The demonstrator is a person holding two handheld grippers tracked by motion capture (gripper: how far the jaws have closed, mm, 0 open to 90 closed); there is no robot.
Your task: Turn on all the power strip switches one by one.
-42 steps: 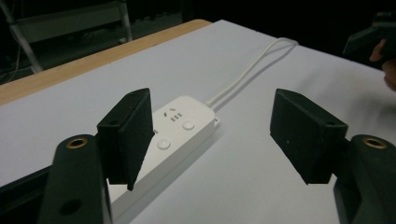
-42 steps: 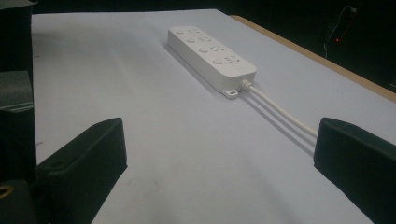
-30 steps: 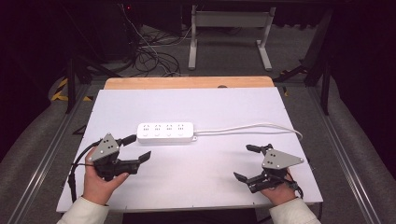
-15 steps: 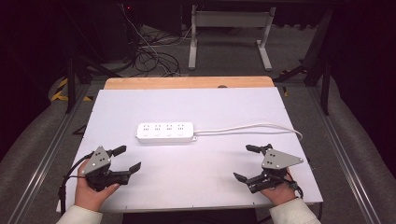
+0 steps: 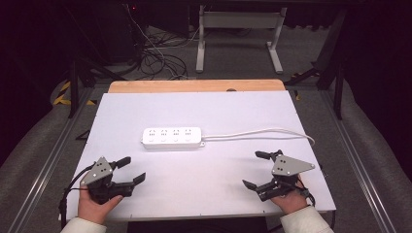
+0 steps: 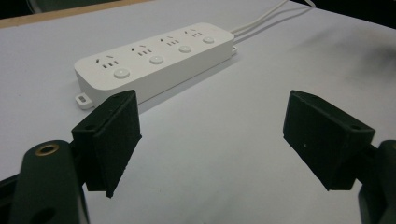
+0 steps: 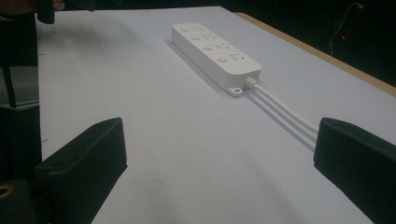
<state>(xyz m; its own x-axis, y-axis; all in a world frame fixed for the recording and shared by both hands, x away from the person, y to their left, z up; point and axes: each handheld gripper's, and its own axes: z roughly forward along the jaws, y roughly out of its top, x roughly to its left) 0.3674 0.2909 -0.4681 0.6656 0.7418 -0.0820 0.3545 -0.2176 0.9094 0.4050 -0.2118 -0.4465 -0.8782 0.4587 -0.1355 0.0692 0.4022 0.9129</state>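
Note:
A white power strip (image 5: pixel 172 138) with several sockets lies flat at the middle of the white table (image 5: pixel 194 111); its white cable (image 5: pixel 262 132) runs off to the right. My left gripper (image 5: pixel 132 170) rests open near the front left corner, well short of the strip. My right gripper (image 5: pixel 256 170) rests open near the front right, with nothing between its jaws. In the left gripper view the power strip (image 6: pixel 154 58) lies beyond the gap of the left gripper (image 6: pixel 212 140). From the right gripper (image 7: pixel 219 163), the power strip (image 7: pixel 215 51) and its cable (image 7: pixel 285 112) show ahead.
A wooden strip (image 5: pixel 197 86) edges the table's far side. Beyond it stand a white metal frame (image 5: pixel 238 34) and loose cables (image 5: pixel 155 53) on the dark floor. Metal rails (image 5: pixel 48 160) run along both sides of the table.
My left gripper has drawn back from the power strip toward the front left corner of the table. The right gripper has stayed in place.

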